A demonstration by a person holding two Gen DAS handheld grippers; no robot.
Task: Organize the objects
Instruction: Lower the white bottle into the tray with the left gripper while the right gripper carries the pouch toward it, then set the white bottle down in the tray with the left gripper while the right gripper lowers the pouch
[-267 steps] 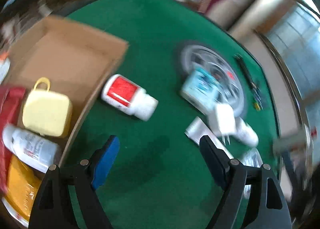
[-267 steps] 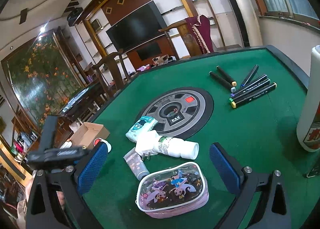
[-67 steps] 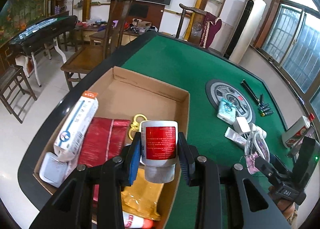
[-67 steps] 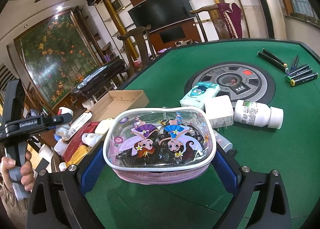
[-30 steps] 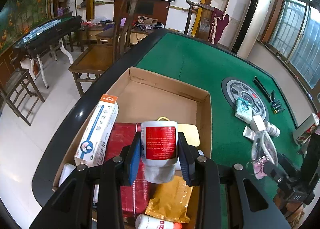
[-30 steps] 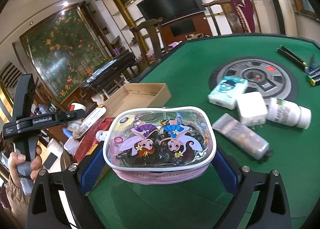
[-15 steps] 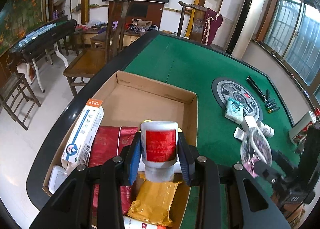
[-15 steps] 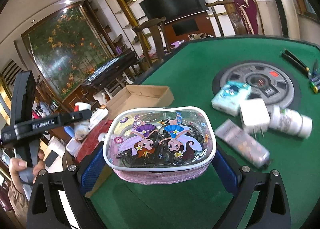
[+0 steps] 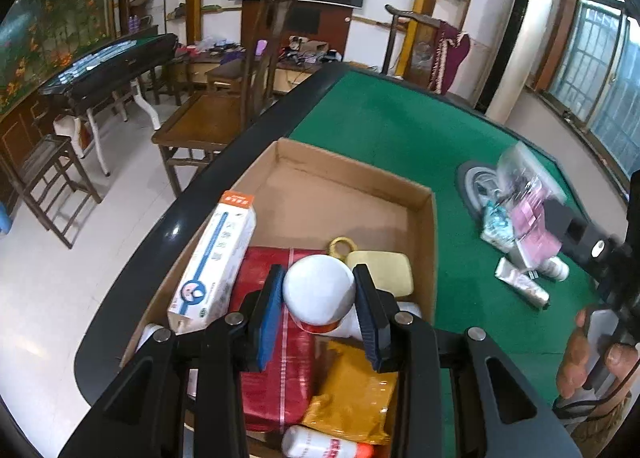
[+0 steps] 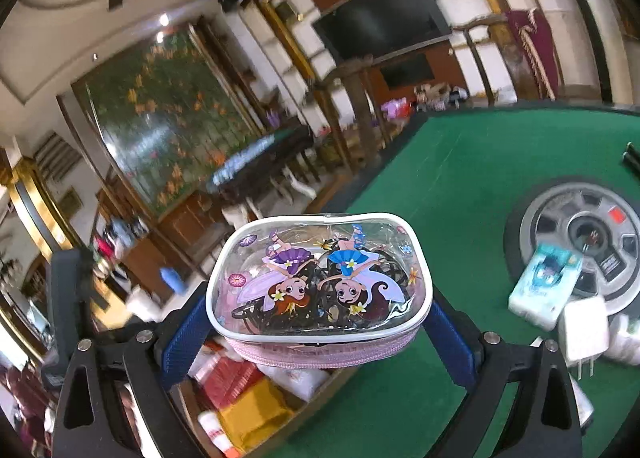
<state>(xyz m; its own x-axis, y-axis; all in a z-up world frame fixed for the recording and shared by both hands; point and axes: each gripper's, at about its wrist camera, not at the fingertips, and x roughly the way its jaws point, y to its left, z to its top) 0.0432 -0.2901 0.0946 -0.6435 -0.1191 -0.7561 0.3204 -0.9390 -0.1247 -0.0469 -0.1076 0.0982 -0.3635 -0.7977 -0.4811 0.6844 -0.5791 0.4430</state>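
Over the cardboard box (image 9: 420, 225), left claw (image 9: 319, 308) clamped on white pill bottle (image 9: 319, 290), right claw (image 10: 320, 328) clamped on cartoon zip pouch (image 10: 320, 282).

Green felt counter (image 9: 384, 129) with black rim, fills centre and right of left wrist view. Cardboard box (image 9: 352, 185) at its left edge, lower centre. Round grey dial panel (image 10: 588, 234) set in felt, right of frame. On or beside panel: tissue pack (image 10: 544, 286), white charger plug (image 10: 584, 330), white bottle (image 9: 554, 268). Silver tube (image 9: 520, 286) on felt, just beside bottle

Both wrist views look down, sharing the cardboard box (image 9: 420, 193).
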